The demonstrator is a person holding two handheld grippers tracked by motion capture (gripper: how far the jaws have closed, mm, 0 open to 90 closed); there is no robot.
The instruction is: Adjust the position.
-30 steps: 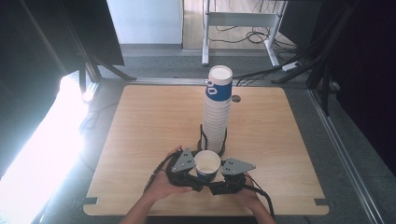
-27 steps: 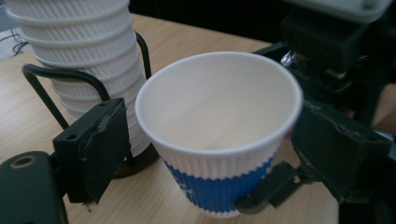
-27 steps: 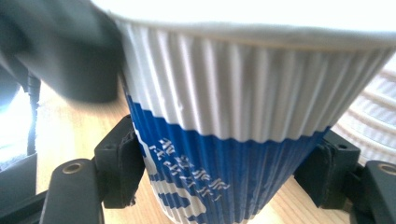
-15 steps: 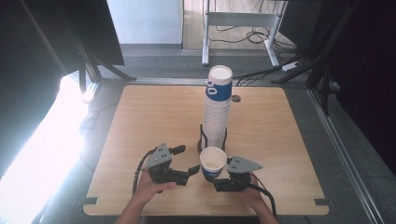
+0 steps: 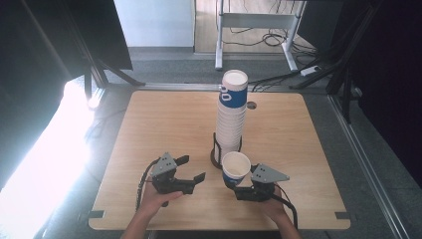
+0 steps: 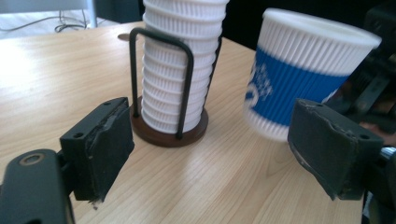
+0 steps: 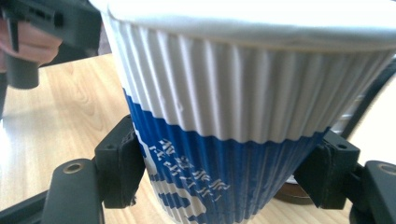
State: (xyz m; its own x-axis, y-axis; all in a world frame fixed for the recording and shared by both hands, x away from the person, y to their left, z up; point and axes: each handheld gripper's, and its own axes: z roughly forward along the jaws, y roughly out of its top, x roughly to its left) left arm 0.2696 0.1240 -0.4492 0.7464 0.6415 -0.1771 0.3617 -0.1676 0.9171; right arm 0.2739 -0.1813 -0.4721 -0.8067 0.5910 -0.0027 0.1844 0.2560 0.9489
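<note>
Paper cup point(image 5: 236, 168): blue-banded, pinched low by the right hand-held gripper point(image 5: 247, 189) — lifted off the tabletop point(image 5: 164, 119), beside the cup stack point(image 5: 231, 117), probably ready to move
Left hand-held gripper point(image 5: 191, 171): spread, nothing between its jaws, which have just been closing — well clear of the cup

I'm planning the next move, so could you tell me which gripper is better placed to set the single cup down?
The right gripper: its jaws already clamp the cup; the left gripper holds nothing.

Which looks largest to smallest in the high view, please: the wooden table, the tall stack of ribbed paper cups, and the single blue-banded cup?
1. Light wooden table, by far the largest.
2. Tall stack of ribbed white paper cups in its black wire holder.
3. Single blue-banded ribbed paper cup, held in the right claw; slightly nearer the camera, still plainly smallest.
</note>
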